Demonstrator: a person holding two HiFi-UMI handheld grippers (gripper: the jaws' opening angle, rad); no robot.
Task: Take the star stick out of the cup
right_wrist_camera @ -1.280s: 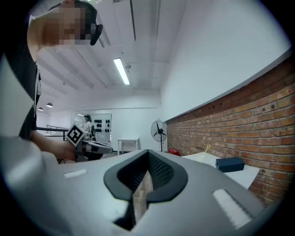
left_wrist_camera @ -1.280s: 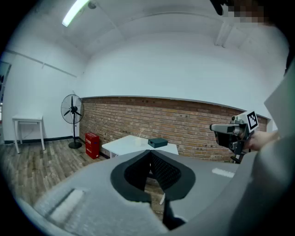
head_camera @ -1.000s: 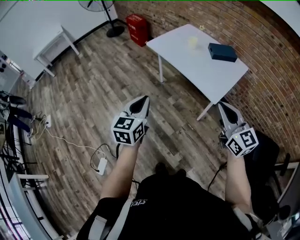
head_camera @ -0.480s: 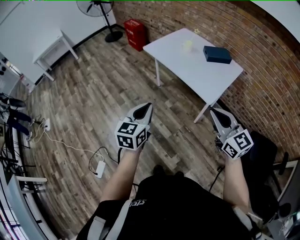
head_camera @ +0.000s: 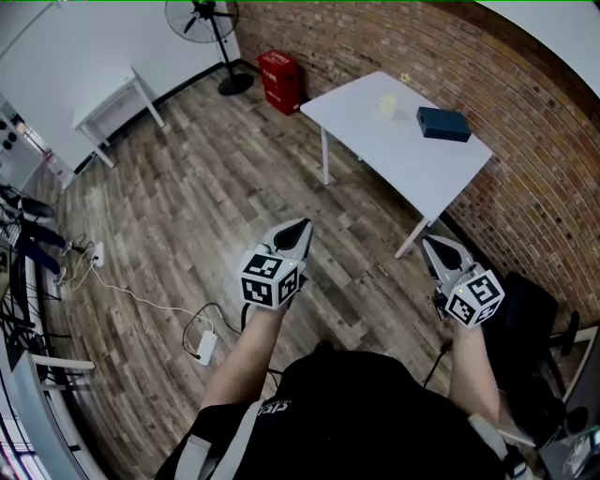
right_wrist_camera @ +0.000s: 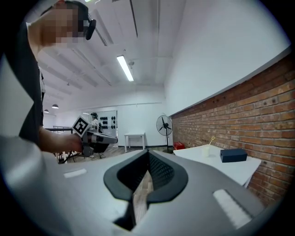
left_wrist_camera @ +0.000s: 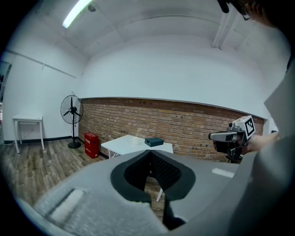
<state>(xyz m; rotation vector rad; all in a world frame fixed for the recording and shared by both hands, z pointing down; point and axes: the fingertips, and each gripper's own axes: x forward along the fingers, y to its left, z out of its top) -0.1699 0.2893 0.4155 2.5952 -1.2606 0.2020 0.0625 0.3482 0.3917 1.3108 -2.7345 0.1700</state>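
A pale cup (head_camera: pixel 386 105) with a thin star stick (right_wrist_camera: pixel 211 139) standing in it sits on the white table (head_camera: pixel 394 155), far ahead of me. The cup (right_wrist_camera: pixel 205 151) also shows small in the right gripper view, and faintly in the left gripper view. My left gripper (head_camera: pixel 302 227) is shut and empty, held over the wooden floor well short of the table. My right gripper (head_camera: pixel 428 244) is shut and empty too, just before the table's near leg. Each gripper appears in the other's view: the right gripper (left_wrist_camera: pixel 228 136) and the left gripper (right_wrist_camera: pixel 99 138).
A dark blue box (head_camera: pixel 444 123) lies on the table to the right of the cup. A brick wall runs behind it. A red cabinet (head_camera: pixel 281 80), a standing fan (head_camera: pixel 204 19) and a small white table (head_camera: pixel 112 98) stand further off. Cables with a power strip (head_camera: pixel 202 342) lie on the floor at the left.
Both grippers have sunk a little lower in the head view, still shut; the right one has drifted left. The table has shifted slightly in the picture.
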